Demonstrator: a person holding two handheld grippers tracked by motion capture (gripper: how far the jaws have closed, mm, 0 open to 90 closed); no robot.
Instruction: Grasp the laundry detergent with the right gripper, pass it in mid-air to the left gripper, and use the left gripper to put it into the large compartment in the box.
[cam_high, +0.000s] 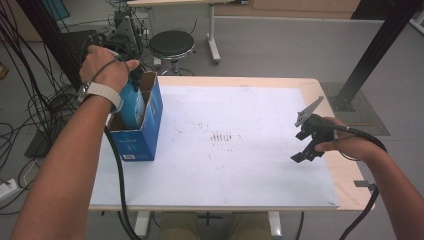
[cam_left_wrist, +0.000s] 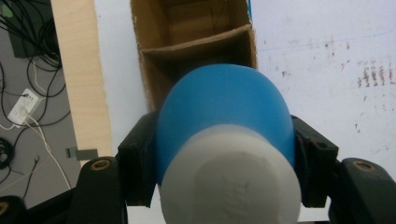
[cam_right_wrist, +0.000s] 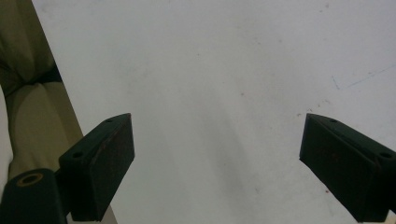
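From the high view, the left tongs (cam_high: 131, 75) hold a blue plastic bottle with a white cap (cam_high: 132, 102), its lower part already down inside the open blue cardboard box (cam_high: 150, 122) that stands near the left edge of the white-covered surface (cam_high: 240, 165). The right tongs (cam_high: 305, 142) hover with jaws apart near the right edge, well clear of the box. In the left gripper view the jaws are clamped on the bottle's (cam_left_wrist: 224, 112) rounded shoulders just below the cap, a sound place to hold; the smooth, curved plastic looks slippery and fairly stiff, probably light, so a slack grip could let it swivel. Below it the box (cam_left_wrist: 149, 70) shows a cardboard divider (cam_left_wrist: 196, 43), the one thing likely to catch the bottle's base. In the right gripper view the two jaws stand wide apart over bare surface (cam_right_wrist: 224, 70), with nothing between them.
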